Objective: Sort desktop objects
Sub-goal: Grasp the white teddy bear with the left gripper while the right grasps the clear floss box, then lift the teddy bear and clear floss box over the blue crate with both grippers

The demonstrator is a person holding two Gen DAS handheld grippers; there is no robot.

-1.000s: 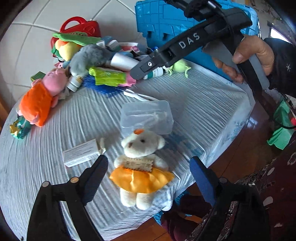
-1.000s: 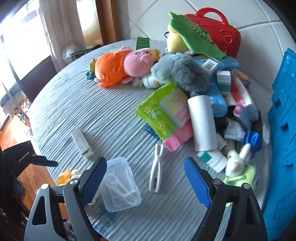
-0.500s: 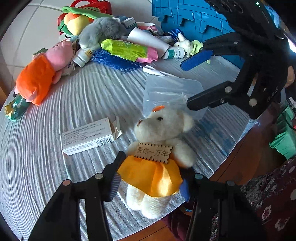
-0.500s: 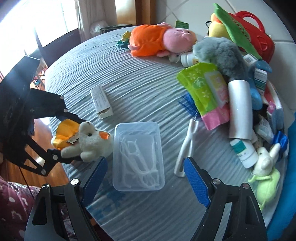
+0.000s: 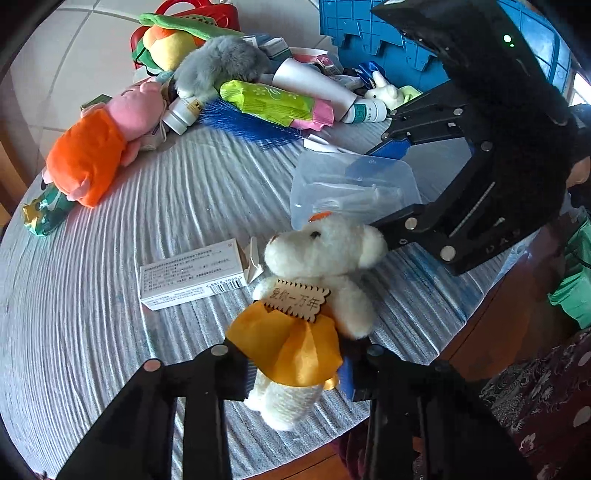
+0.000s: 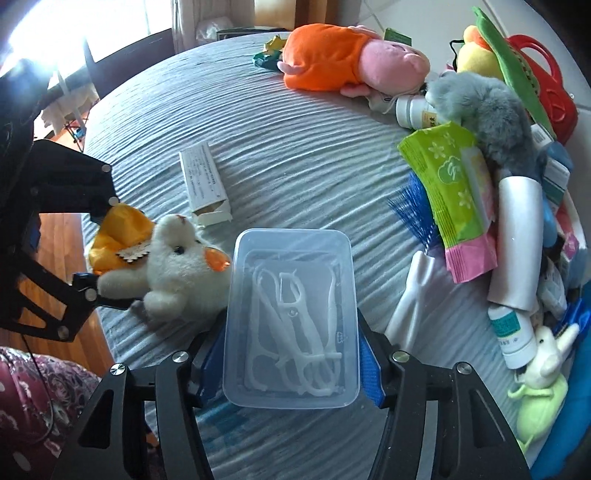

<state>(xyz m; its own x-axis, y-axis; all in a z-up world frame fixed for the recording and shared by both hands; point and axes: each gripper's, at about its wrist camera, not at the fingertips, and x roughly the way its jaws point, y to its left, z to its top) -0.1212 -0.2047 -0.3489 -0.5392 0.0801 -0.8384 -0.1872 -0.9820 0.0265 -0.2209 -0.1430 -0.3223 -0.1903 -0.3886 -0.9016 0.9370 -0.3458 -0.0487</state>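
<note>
A white teddy bear [image 5: 317, 251] in a yellow skirt lies near the table's front edge. My left gripper [image 5: 293, 373] is closing, and its pads squeeze the bear's skirt and legs. Just beyond the bear's head sits a clear plastic box [image 6: 291, 258] holding white floss picks. My right gripper [image 6: 291, 362] comes down over this box [image 5: 332, 177]; its jaws are closing and the blue pads lie against both long sides. In the right wrist view the bear [image 6: 173, 258] and the left gripper [image 6: 99, 243] show at the left. The right gripper [image 5: 388, 184] fills the upper right of the left wrist view.
A white carton [image 5: 192, 273] lies open-ended left of the bear. At the back is a pile: pig plush in orange [image 5: 92, 155], grey plush [image 5: 221, 62], green wipes pack [image 6: 450, 177], blue brush, tubes, red bag. A blue crate [image 5: 369, 33] stands behind. White tongs [image 6: 410, 295] lie beside the box.
My left gripper dropped around the bear and closed on its lower body. My right gripper came down from above the table, straddled the clear box and narrowed onto its sides.
</note>
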